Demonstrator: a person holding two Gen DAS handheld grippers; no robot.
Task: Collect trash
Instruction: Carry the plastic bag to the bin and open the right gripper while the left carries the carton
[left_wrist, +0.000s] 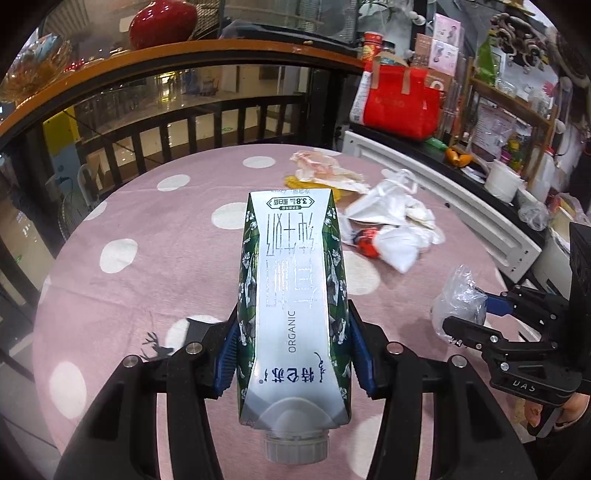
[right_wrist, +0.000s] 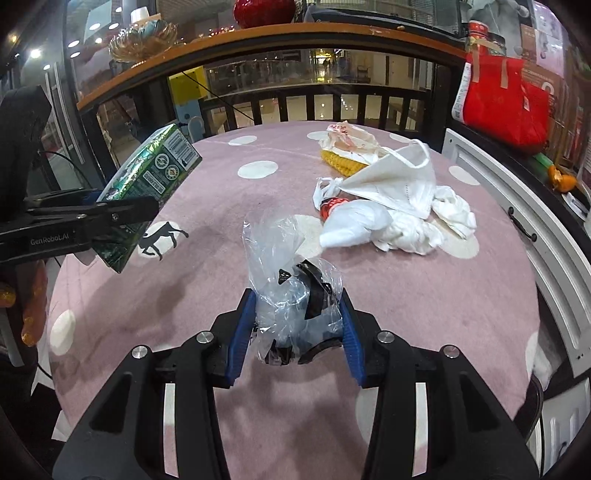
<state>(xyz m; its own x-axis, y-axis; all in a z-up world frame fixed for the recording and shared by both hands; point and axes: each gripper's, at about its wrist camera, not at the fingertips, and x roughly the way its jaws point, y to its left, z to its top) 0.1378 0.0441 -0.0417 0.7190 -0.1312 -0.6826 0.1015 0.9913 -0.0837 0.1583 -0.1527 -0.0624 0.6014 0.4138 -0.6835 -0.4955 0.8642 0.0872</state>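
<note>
Left gripper (left_wrist: 291, 354) pinches the white-and-green milk carton (left_wrist: 293, 295) at frame centre, right gripper (right_wrist: 295, 325) pinches the crumpled clear plastic bag (right_wrist: 291, 280) at lower centre above the pink dotted tablecloth (right_wrist: 424, 295); thin slippery film could slide out.

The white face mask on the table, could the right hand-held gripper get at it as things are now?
Probably not yet. The face mask lies uncovered ahead, path open, but the right hand-held gripper is shut on a clear plastic bag, so it would likely need to drop that first.
</note>
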